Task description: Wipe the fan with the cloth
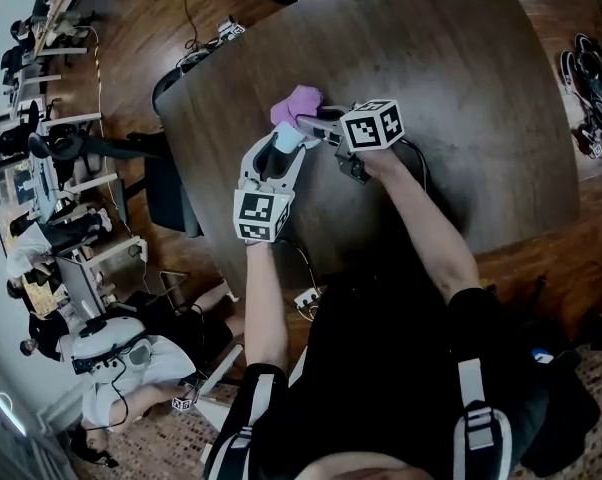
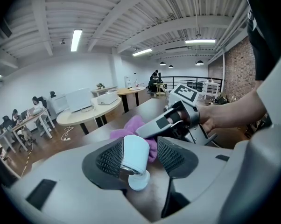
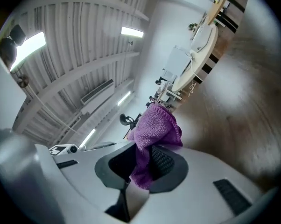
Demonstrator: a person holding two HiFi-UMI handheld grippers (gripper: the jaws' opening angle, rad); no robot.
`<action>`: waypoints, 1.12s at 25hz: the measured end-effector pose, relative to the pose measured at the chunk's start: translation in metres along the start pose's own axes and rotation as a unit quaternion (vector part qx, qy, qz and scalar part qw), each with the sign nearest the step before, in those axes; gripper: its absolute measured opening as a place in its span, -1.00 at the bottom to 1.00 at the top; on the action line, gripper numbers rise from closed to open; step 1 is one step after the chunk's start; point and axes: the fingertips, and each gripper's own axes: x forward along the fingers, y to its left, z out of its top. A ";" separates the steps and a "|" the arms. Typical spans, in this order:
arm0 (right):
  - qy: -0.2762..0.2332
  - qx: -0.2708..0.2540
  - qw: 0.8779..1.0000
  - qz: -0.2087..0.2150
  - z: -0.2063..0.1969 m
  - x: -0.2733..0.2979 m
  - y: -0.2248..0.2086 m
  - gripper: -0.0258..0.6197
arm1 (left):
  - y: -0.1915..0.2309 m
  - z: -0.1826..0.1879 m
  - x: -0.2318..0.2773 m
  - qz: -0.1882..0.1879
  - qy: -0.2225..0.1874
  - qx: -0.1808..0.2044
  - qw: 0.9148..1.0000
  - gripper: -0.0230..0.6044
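Observation:
A small white fan [image 1: 285, 140] stands between the jaws of my left gripper [image 1: 281, 148], which is shut on it over the dark wooden table [image 1: 461, 98]. In the left gripper view the fan [image 2: 135, 153] leans on the left pad, its round base down near the table. My right gripper [image 1: 319, 123] is shut on a purple cloth [image 1: 297, 104], which hangs bunched from its pads [image 3: 165, 162]. The cloth [image 2: 130, 127] lies just behind the fan's top, touching or nearly touching it. In the right gripper view the cloth [image 3: 154, 125] hides the fan.
A dark chair [image 1: 166, 183] stands at the table's left edge. A power strip [image 1: 309, 298] and cables lie on the floor under the near edge. Black gear [image 1: 589, 88] lies on the floor at the right. People sit at desks at far left.

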 end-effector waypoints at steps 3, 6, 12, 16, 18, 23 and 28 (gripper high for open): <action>0.018 0.011 0.999 -0.033 -0.013 0.004 -0.025 -0.74 | 0.002 0.000 -0.001 0.002 -0.001 -0.001 1.000 -0.17; 0.061 -0.002 0.995 -0.079 -0.036 0.004 -0.051 -0.74 | 0.002 0.000 -0.002 0.002 0.000 -0.003 1.000 -0.17; 0.015 0.004 0.998 -0.068 -0.015 -0.016 -0.035 -0.74 | -0.001 0.002 -0.003 -0.003 -0.009 -0.009 1.000 -0.18; -0.071 0.047 0.995 0.043 0.033 -0.020 0.019 -0.74 | 0.003 0.004 -0.002 -0.006 -0.016 -0.016 1.000 -0.18; -0.071 0.064 0.993 0.070 0.032 -0.015 0.030 -0.74 | 0.003 0.004 -0.002 -0.008 -0.019 -0.019 1.000 -0.18; -0.033 0.069 0.997 0.018 0.002 -0.008 0.002 -0.74 | 0.001 0.004 -0.003 -0.011 -0.023 -0.025 0.999 -0.18; 0.009 0.056 0.997 -0.053 -0.026 -0.010 -0.035 -0.74 | 0.002 0.003 -0.004 -0.009 -0.029 -0.028 0.999 -0.18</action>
